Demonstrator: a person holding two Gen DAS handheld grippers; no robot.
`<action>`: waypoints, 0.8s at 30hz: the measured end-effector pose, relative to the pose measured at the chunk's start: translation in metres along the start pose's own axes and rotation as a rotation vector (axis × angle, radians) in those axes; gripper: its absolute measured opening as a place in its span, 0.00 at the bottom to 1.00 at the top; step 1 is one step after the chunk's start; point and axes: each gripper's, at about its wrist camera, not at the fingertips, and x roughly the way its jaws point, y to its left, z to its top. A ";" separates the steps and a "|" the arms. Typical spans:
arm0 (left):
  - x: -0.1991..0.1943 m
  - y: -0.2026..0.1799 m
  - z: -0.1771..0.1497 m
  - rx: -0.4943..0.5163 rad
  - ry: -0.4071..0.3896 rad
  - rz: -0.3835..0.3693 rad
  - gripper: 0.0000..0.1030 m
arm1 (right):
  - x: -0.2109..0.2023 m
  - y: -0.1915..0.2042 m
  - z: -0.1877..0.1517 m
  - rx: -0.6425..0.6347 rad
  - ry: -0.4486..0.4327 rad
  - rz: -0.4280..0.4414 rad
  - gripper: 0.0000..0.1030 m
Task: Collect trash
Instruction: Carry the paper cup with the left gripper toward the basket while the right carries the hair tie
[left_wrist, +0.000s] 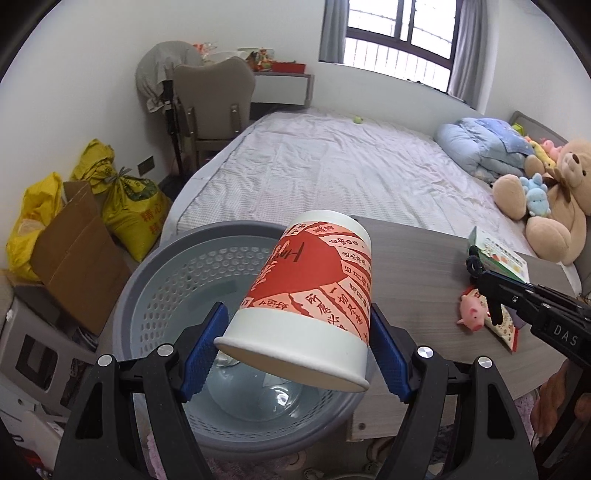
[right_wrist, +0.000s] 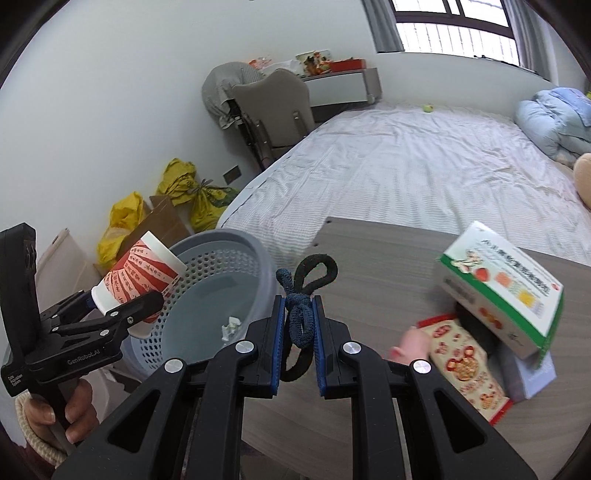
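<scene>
Left wrist view: the left gripper (left_wrist: 295, 343) clamps a tilted paper cup (left_wrist: 310, 295) over the grey basket (left_wrist: 147, 280) — released off-centre, it could strike the rim. Rightward, the right gripper (right_wrist: 299, 325) pinches a dark hair tie (right_wrist: 301, 314) above the table (right_wrist: 388, 258) — its loop might snag.

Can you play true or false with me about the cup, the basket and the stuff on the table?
1. The left gripper holds a red and white paper cup. True.
2. The cup is already lying inside the grey basket. False: it is held tilted in the air over the basket.
3. The right gripper is empty. False: it pinches a dark hair tie.
4. A pink pig toy sits on the table. True.
5. The basket has nothing in it. False: a small white scrap lies at its bottom.
</scene>
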 end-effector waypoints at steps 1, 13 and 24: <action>0.001 0.004 -0.001 -0.005 0.005 0.006 0.71 | 0.005 0.004 0.000 -0.007 0.006 0.007 0.14; 0.008 0.045 -0.007 -0.070 0.032 0.092 0.71 | 0.051 0.056 0.005 -0.109 0.071 0.082 0.14; 0.018 0.061 -0.018 -0.117 0.060 0.146 0.71 | 0.076 0.078 0.011 -0.148 0.105 0.132 0.14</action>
